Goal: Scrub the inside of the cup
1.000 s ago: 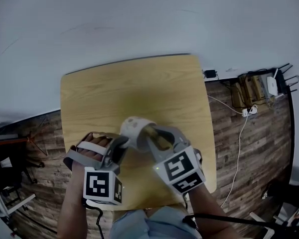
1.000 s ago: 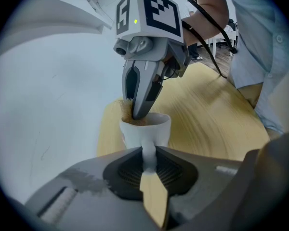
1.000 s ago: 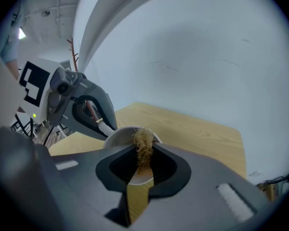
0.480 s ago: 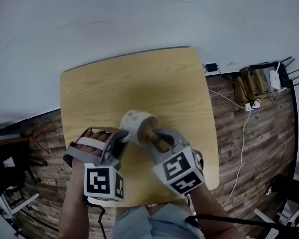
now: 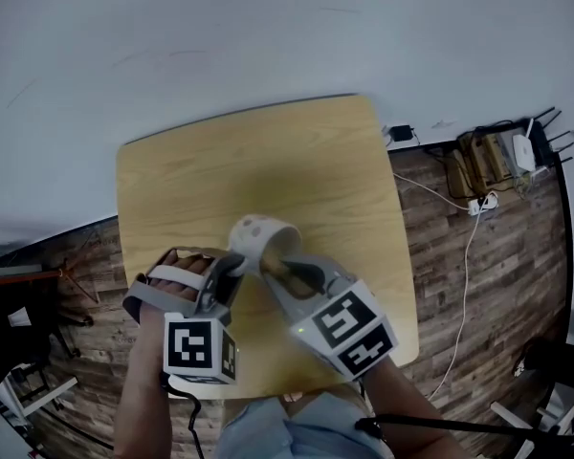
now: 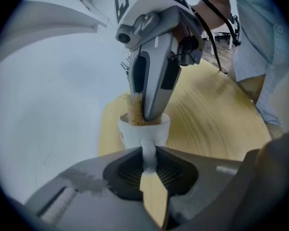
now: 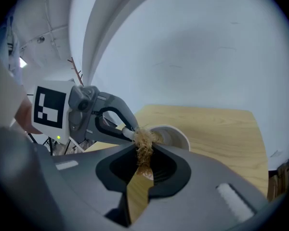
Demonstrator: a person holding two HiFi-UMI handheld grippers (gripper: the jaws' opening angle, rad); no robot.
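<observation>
Two hand-held grippers, one cup, one table (image 5: 268, 161) of pale yellow wood, seen from above.

Item 1, left gripper (image 5: 231, 268): comes in at 7 o'clock of the cup, its marker cube (image 5: 199, 350) nearest the person. Jaws narrow, pinched on the cup's white handle (image 6: 148, 154), which stands upright between the pads in the left gripper view.

Item 2, cup (image 5: 253, 232): white, placed a little off the table's centre toward 6 o'clock, mouth turned toward the right gripper. Whether its base touches the tabletop cannot be told.

Item 3, scrubber (image 7: 144, 142): tan fibrous wad, its far end at the cup's rim and inside the mouth.

Item 4, right gripper (image 5: 279, 258): comes in at 5 o'clock of the cup. Jaws close together, clamped on the scrubber. Tips reach into the cup's mouth.

Item 5, plank floor (image 5: 469, 295): at 3 o'clock of the table, bearing a white cable (image 5: 457, 285) and a power strip (image 5: 478, 213).
</observation>
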